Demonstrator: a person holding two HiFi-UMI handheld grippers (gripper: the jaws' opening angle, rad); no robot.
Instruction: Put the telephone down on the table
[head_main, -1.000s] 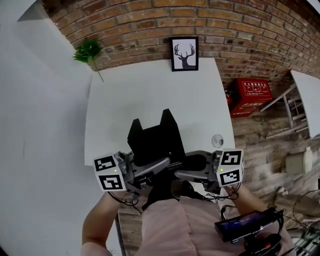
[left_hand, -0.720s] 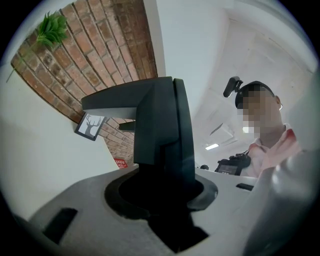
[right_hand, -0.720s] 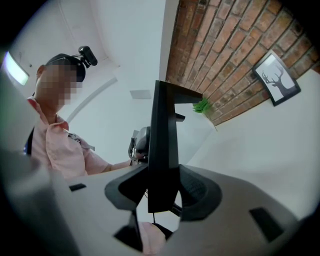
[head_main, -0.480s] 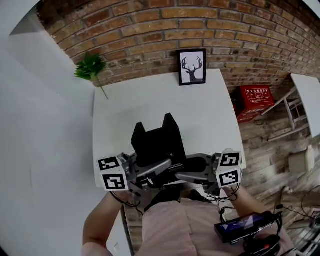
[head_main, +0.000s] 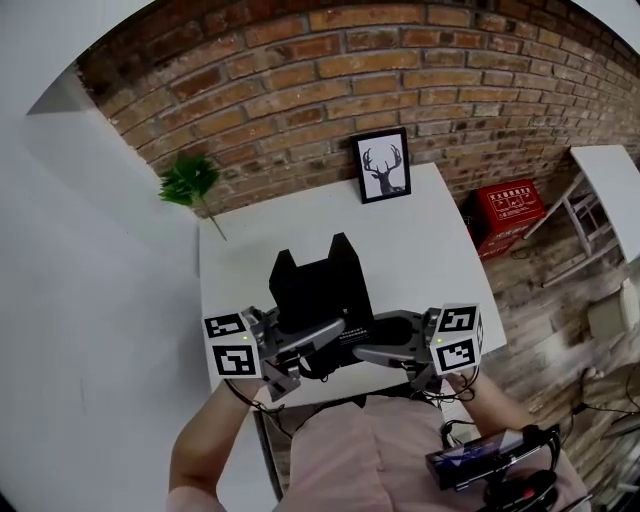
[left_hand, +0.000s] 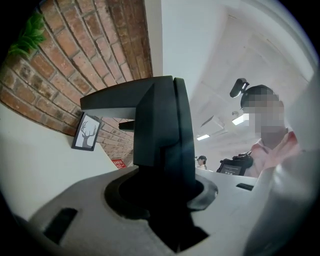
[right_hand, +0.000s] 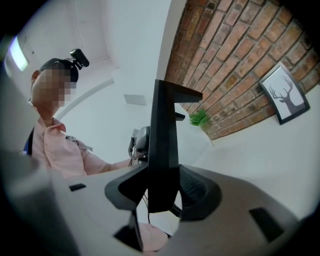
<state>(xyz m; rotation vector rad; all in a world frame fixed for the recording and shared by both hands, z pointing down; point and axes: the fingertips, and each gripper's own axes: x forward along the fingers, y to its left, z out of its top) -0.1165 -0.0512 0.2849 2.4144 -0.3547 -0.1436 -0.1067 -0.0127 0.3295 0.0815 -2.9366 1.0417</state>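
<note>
Two grippers on one black telephone, over the white table

Left gripper: jaws pressed onto the telephone's left side; the dark body fills the gap between them. Right gripper: jaws clamped on the thin right edge, which stands upright between them. Both point roughly level, toward each other, with the marker cubes outermost.

Telephone: held between the two, upright, two raised corners on top. In the head view it sits over the near half of the table, close to the front edge. Whether its underside touches the tabletop cannot be told.

Surroundings: framed deer print at the table's far edge against the brick wall. Green sprig at the far left corner. Red box on the floor to the right, well apart.
</note>
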